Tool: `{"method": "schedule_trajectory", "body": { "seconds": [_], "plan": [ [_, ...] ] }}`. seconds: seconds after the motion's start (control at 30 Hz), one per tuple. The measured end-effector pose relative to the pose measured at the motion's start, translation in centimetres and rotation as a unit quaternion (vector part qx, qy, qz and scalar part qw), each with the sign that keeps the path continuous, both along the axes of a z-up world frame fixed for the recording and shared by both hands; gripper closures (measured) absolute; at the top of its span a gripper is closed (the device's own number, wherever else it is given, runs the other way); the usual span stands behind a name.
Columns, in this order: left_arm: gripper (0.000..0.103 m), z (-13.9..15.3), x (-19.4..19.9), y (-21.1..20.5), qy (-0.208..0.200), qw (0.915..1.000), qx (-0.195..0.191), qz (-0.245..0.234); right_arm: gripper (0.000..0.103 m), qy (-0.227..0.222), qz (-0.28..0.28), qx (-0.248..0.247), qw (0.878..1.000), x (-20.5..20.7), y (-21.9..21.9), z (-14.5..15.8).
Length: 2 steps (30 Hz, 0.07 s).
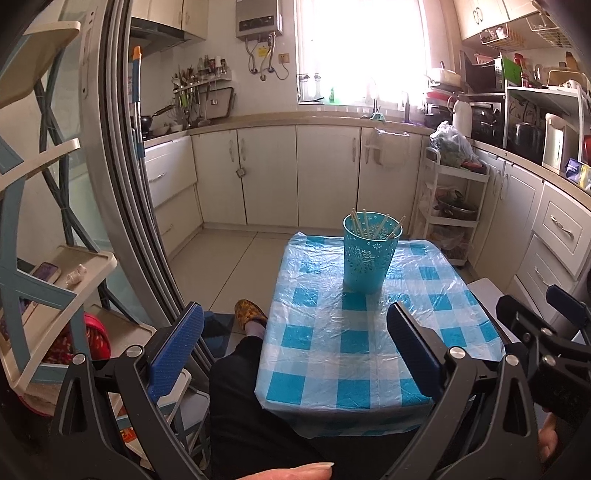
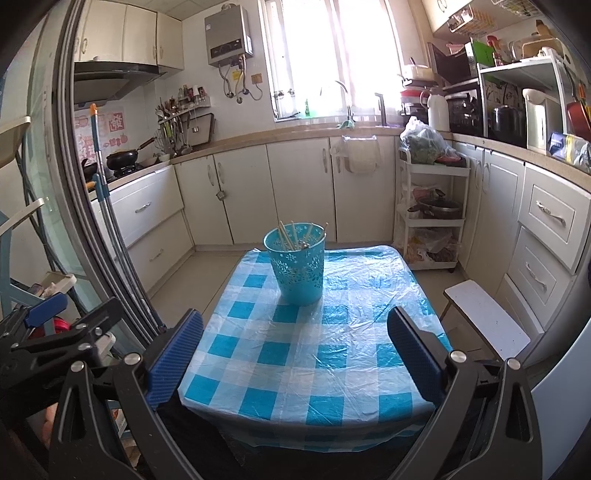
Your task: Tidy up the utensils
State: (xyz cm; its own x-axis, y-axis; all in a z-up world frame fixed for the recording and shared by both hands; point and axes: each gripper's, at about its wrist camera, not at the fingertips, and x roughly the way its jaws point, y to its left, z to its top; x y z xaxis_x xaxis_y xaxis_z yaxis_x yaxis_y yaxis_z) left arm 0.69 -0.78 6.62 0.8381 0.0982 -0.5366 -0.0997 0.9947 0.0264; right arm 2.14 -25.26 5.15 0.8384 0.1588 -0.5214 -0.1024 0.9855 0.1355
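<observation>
On a small table covered in a blue-and-white checked plastic cloth stands a turquoise perforated cup, upright, toward the far end of the tabletop. A handful of pale chopsticks lean inside it, their tips rising just above the rim. The rest of the cloth in view is wrinkled and glossy.

The left gripper hovers above the near edge of the table with its two blue ribbed fingers spread wide and nothing between them. The left finger hangs off the table's left side, above the floor and a person's dark trouser leg; a patterned slipper shows beyond the knee. The right gripper is likewise held wide apart and empty, framing the cloth, with the cup well ahead of it and apart from both fingers. In the left wrist view part of the right gripper shows at the right edge.

Around the table is a kitchen: cream base cabinets under a bright window, a grey water heater on the wall, a white tiered trolley holding bags and a pot, and a small white stool just beside the table's right side. A cream and blue shelf rack stands at far left
</observation>
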Motion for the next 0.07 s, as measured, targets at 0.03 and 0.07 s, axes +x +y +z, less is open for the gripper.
{"method": "schedule_trajectory", "body": {
  "seconds": [0.03, 0.07],
  "plan": [
    [0.008, -0.16, 0.39, 0.01, 0.003, 1.0000, -0.001, -0.001, 0.007, 0.004, -0.004, -0.004, 1.000, 0.64, -0.14, -0.44],
    [0.008, -0.29, 0.85, 0.03, 0.007, 1.0000, -0.002, -0.003, 0.007, 0.011, -0.009, -0.008, 1.000, 1.49, -0.30, -1.01]
  ]
}}
